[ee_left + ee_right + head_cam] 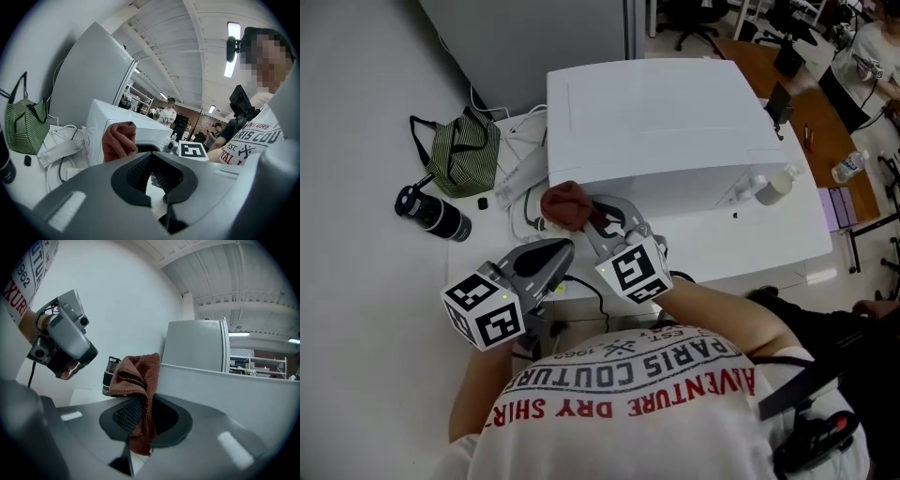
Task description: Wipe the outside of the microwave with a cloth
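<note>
- My right claw [140, 416] is pinching a rust-red terry cloth [138, 373]. The fabric hangs down between the two pads and bunches up above them.
- The cloth sits against the near left corner of the boxy white microwave [656, 122], low on its outside. From the head view I cannot tell how firmly it presses.
- My left claw [152, 176] is pressed together with nothing in it. It hangs just beside the right one, nearer to me, and clear of the cloth.
- The microwave stands on a white counter [769, 234], with a bare strip of counter showing along its right side.
- To the left of the microwave lie a loose bundle of white cables [520, 141], a green striped fabric bag with black handles [464, 155], and a black cylindrical bottle [431, 214] on its side.
- The bag and the bottle are well apart from both claws.
</note>
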Action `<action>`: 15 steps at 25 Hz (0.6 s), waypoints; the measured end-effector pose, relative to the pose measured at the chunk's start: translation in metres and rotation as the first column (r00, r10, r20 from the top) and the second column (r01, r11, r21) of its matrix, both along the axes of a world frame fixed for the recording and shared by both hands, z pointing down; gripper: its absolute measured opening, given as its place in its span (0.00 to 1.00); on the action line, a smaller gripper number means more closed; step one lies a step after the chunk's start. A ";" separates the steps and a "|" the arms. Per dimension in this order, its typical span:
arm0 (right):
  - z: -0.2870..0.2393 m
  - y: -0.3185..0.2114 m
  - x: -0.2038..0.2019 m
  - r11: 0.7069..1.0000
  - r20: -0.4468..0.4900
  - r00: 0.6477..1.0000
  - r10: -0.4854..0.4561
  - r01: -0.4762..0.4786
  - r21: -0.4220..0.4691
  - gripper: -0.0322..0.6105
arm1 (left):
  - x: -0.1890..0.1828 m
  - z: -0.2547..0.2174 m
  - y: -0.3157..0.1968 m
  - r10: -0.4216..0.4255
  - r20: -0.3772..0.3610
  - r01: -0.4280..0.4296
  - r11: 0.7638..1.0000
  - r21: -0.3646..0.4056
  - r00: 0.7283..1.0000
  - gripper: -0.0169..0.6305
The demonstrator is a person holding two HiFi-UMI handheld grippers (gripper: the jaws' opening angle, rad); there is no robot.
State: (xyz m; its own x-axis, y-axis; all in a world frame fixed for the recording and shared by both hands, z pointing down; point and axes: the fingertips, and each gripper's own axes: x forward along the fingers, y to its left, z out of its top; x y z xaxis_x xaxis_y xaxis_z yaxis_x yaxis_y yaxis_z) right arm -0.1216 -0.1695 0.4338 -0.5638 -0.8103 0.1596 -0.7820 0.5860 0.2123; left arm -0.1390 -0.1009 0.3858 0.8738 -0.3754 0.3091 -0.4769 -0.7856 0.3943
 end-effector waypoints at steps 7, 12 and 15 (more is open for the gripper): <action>-0.002 0.007 0.065 0.997 0.011 0.997 0.073 -0.073 -0.005 0.13 | 0.038 0.001 -0.001 0.041 -0.004 -0.041 0.999 -0.005 0.999 0.03; -0.003 0.018 0.149 0.983 -0.010 0.983 0.183 -0.183 -0.007 0.14 | 0.097 -0.003 0.006 0.126 -0.024 -0.126 0.992 -0.004 0.992 0.03; -0.005 0.024 0.202 0.962 0.008 0.962 0.272 -0.271 -0.020 0.14 | 0.133 -0.004 0.012 0.181 -0.046 -0.181 0.983 -0.010 0.983 0.03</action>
